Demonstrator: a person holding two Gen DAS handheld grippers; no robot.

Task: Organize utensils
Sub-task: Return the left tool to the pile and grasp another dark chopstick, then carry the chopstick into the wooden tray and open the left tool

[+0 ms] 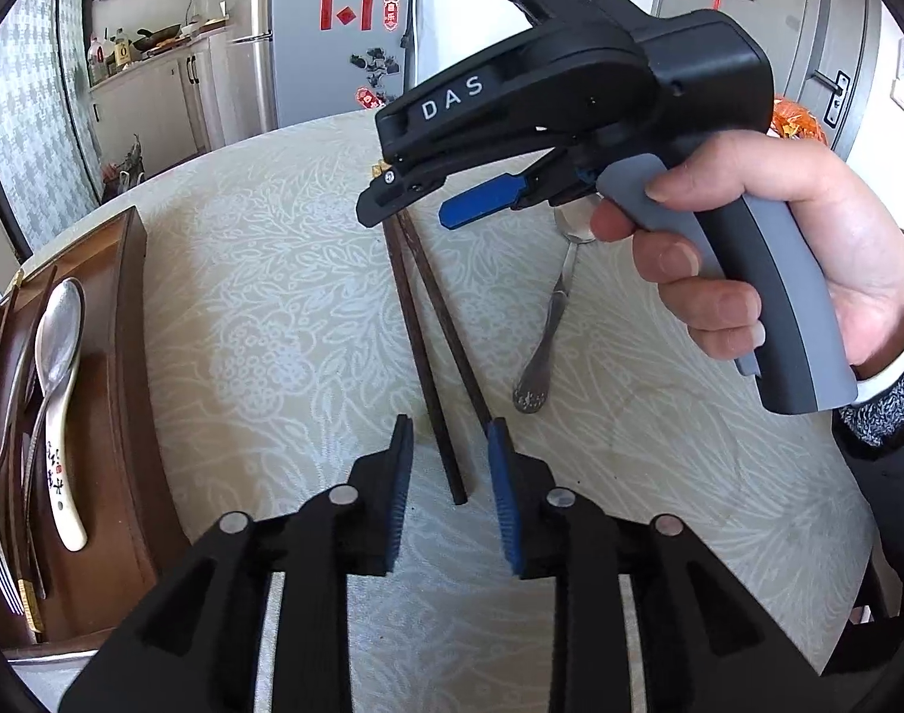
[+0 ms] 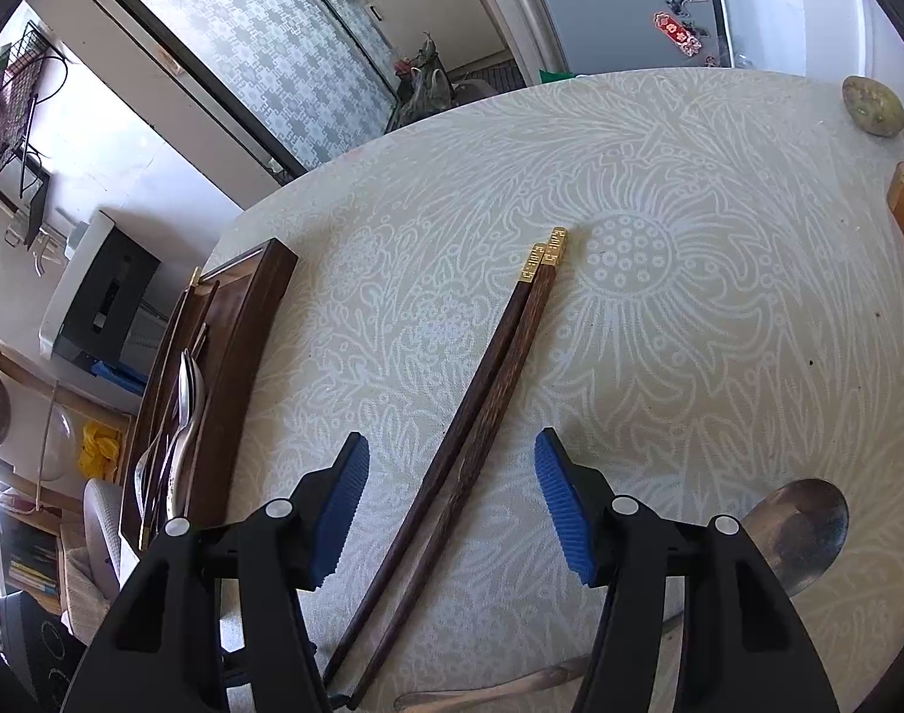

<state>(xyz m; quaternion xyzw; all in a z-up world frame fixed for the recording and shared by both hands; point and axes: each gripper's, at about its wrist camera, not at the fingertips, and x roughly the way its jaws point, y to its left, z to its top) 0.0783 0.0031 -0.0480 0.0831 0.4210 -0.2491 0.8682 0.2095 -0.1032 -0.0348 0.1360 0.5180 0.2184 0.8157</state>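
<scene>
Near the middle of the table (image 2: 719, 190), a pair of dark wooden chopsticks (image 2: 481, 416) is laid side by side on the patterned cloth, their long axis running from the near edge toward the far edge, with the gold-capped square ends pointed away and the narrow tips pointed at the left gripper (image 1: 449, 487). That gripper's blue pads are held apart, one on each side of the tips; nothing is pressed between them. Over the capped end the right gripper (image 1: 419, 202) is held by a hand (image 1: 778, 249), the white letters "DAS" being readable on its black body; its jaws are spread wide on either side of the shafts and nothing is gripped. Just beside the chopsticks, toward the right edge, a metal spoon (image 1: 550, 321) is laid with its bowl away. Along the left edge a brown wooden tray (image 1: 128, 309) is set, in which a second spoon (image 1: 56, 333), a fork (image 1: 0, 558) and a white ceramic spoon handle (image 1: 65, 499) with dark brush characters, too small to be read, are gathered lengthwise. A potato (image 2: 873, 106) is seen near the far right edge.
</scene>
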